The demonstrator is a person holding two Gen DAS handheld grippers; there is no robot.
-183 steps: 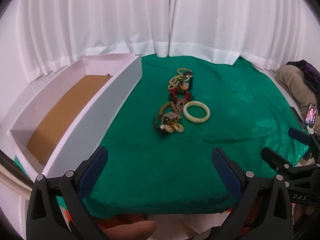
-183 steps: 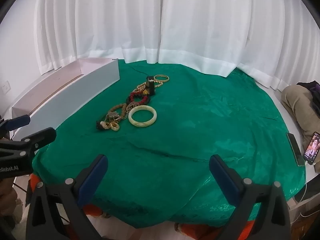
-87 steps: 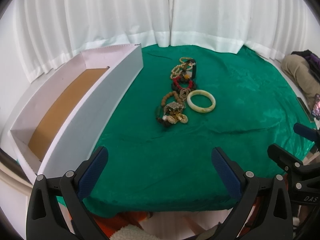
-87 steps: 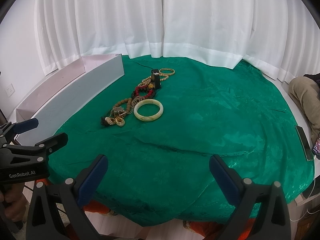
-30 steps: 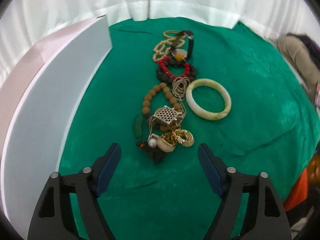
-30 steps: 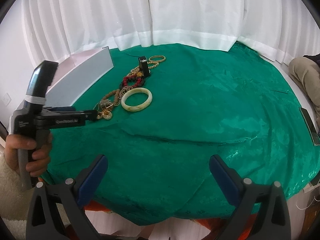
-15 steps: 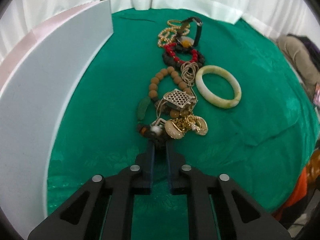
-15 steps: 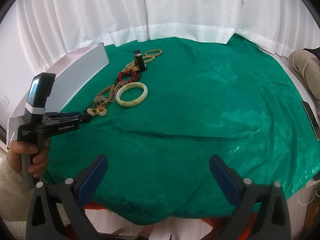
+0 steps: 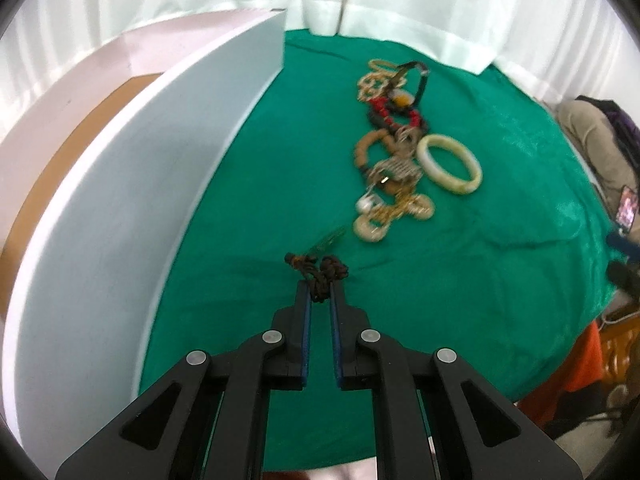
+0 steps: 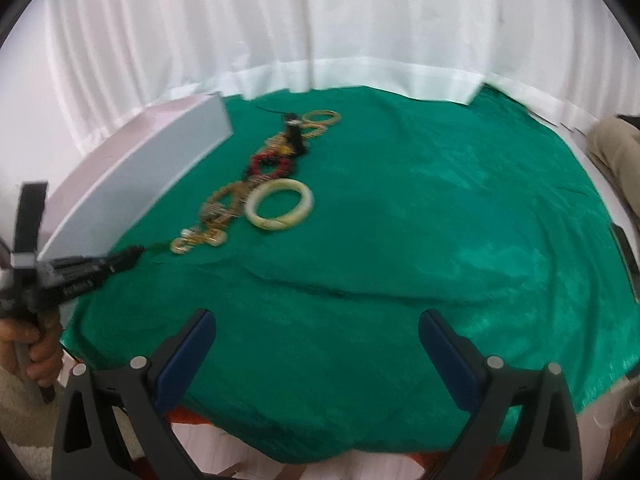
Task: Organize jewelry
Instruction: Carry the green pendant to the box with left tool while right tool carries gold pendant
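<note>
Left wrist view: my left claw (image 9: 319, 295) is clamped on the dark knotted cord necklace with green pendant (image 9: 320, 266), lifted clear of the jewellery pile (image 9: 394, 176); carry it high over the white box wall (image 9: 168, 152), pendant trailing free. Right wrist view: my right claw (image 10: 316, 354) hangs wide open over the green cloth (image 10: 420, 240), holding nothing

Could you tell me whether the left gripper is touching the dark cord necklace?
Touching: the left wrist view shows the left gripper shut on the dark cord necklace, its knotted cord pinched between the fingertips.
</note>
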